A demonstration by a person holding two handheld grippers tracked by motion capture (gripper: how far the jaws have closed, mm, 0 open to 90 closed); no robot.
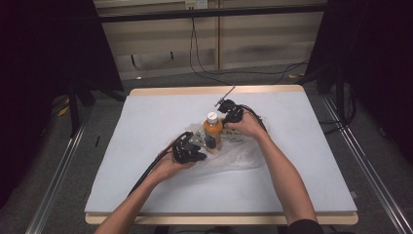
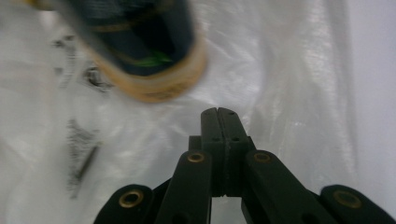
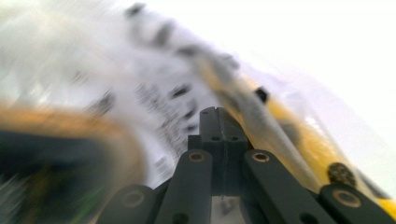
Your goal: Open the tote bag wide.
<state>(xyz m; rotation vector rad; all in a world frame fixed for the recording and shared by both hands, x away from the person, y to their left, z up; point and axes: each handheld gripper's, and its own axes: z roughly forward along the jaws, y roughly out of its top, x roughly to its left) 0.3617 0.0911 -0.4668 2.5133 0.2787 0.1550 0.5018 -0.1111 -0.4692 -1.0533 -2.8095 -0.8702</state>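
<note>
A bottle (image 1: pixel 213 132) of orange drink with a white cap stands upright in the middle of the table, at the edge of a clear plastic bag (image 1: pixel 234 157). My left gripper (image 1: pixel 195 146) is just left of the bottle, low over the bag. In the left gripper view its jaws (image 2: pixel 218 113) are shut with nothing between them, the bottle's dark-labelled lower part (image 2: pixel 149 46) close ahead and the bag (image 2: pixel 289 93) beneath. My right gripper (image 1: pixel 229 119) sits right of the bottle's cap. Its jaws (image 3: pixel 217 113) are shut and empty, over the printed bag (image 3: pixel 168 98), with the bottle (image 3: pixel 56 158) blurred at left.
A pale mat (image 1: pixel 146 185) covers the wooden table (image 1: pixel 214 90). The bag carries a yellow strip (image 3: pixel 303 140) along one edge. Black cables trail from both grippers. Dark curtains and stands flank the table, with metal rails on the floor.
</note>
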